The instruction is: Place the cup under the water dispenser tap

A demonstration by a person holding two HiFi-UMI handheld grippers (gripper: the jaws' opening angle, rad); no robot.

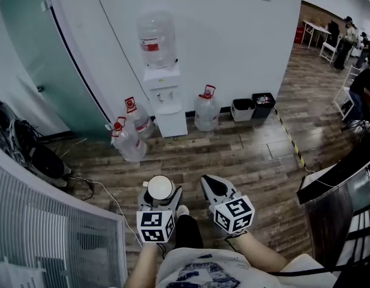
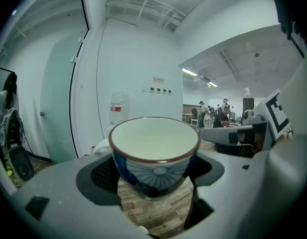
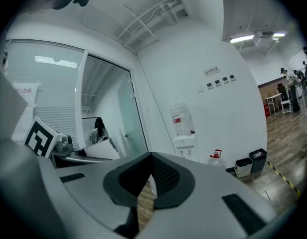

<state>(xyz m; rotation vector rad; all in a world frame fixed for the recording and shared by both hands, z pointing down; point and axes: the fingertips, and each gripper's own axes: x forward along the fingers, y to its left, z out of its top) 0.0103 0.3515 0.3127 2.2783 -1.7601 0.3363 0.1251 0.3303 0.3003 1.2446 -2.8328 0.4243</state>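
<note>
- The left gripper (image 1: 160, 195) has its jaws clamped on the cup (image 2: 155, 153), one on each side of its blue, fan-patterned bowl. The cup sits upright with its white inside showing.
- The right gripper (image 1: 214, 189), just right of the left one, has its jaws pressed together at the tips with nothing between them.
- Both grippers hang over the floor (image 1: 245, 155), at about the same height.
- Well ahead of the jaws stands the white dispenser (image 1: 164, 95) against the wall (image 1: 233, 47), with a large bottle (image 1: 157, 39) upside down on top. The cup is far from its tap.
- Two spare bottles (image 1: 129, 141) lie or lean on the floor ahead and left of the jaws, just beside the dispenser's base. A third (image 1: 206, 110) stands upright on its right side.
- Past that bottle, ahead and right, two small bins (image 1: 242, 109) stand at the wall.
- The floor is wood plank. The stretch between jaws and dispenser is bare.
- A cable (image 1: 98, 188) trails over the floor left of the jaws.
- A striped tape line (image 1: 291, 140) runs over the floor on the right.
- Left of the jaws a white slatted panel (image 1: 47, 233) stands close. Beyond it are dark bags (image 1: 29, 149) and a glass door (image 1: 47, 71).
- Right of the jaws a dark surface (image 1: 341, 191) closes off that side.
- People (image 1: 359, 89) are far off to the right.
</note>
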